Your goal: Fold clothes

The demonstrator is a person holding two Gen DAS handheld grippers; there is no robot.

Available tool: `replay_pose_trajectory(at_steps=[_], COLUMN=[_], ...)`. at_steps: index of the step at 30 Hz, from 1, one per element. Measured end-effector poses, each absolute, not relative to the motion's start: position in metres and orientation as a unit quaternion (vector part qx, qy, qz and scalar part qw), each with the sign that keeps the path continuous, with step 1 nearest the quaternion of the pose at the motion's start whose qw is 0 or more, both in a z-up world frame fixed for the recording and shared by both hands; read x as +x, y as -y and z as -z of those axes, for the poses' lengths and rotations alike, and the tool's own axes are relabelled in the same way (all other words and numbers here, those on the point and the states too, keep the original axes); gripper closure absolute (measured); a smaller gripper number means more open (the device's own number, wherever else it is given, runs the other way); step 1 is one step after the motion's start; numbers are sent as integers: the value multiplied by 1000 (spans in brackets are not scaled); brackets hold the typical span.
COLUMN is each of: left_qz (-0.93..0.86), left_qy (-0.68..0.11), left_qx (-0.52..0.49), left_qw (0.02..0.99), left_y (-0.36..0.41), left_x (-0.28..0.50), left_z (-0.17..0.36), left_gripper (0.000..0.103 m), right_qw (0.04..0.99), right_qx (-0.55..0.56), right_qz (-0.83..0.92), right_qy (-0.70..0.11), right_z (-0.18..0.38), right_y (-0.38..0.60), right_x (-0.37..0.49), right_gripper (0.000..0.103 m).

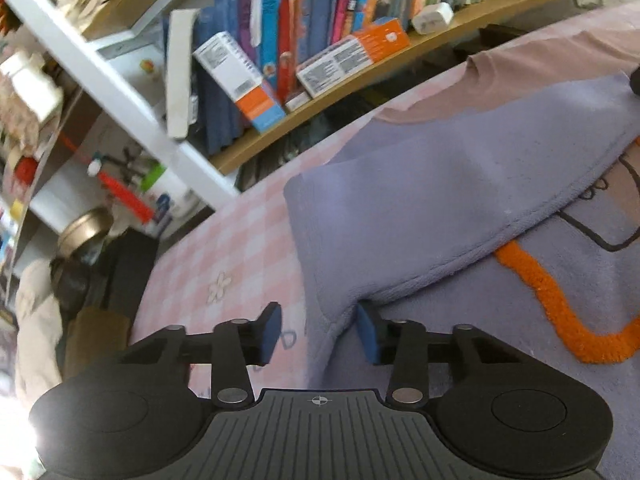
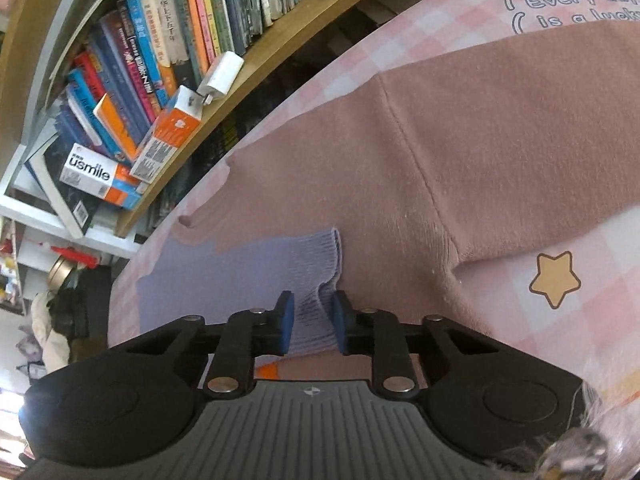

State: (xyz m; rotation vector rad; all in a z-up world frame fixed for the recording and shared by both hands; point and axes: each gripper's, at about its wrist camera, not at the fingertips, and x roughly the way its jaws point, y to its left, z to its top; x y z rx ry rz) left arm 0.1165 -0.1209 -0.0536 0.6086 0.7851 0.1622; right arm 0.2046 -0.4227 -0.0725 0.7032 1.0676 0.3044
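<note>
Right claw down-tilted, clamping lavender cuff.

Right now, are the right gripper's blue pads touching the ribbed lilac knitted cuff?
Touching. The right wrist view shows both blue pads of the right gripper pressed against the bunched ribbed lilac cuff.

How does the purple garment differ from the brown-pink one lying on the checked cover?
The purple garment looks fleecy, with an orange embroidered line and a dark outline drawing; the brown-pink garment is plain and smoother. The purple one lies partly over the brown-pink one. The right gripper is shut on the purple ribbed cuff, and the left gripper straddles a purple fold without pressing it; nothing grips the brown-pink one. Both lie on the pink checked cover.
</note>
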Motion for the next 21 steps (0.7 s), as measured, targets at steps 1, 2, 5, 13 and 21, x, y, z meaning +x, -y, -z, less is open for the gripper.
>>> replay_pose_trajectory(at_steps=[1,2,5,13,21], left_qz=[-74,-73,-69,-82,-76], left_qy=[-376,-376,-377,-381,-380], left_qx=[293,290,280,210,183], left_qw=[876,877,880,897,904], left_y=[119,117,108,85,79], left_x=[117,116,114,113,116], left_z=[54,54,54,50,50], left_gripper=[70,71,76,77,87], right_qw=[793,794,812,910,876], right_qx=[326,323,289,155,148], right_qz=[-142,-143,-150,-215,-155], right_qy=[-496,-495,-485,-320,-431], right_z=[73,74,69,15,70], right_y=[420,418,407,370,370], right_x=[206,207,211,197,229], right_gripper=[89,93,96,98,97])
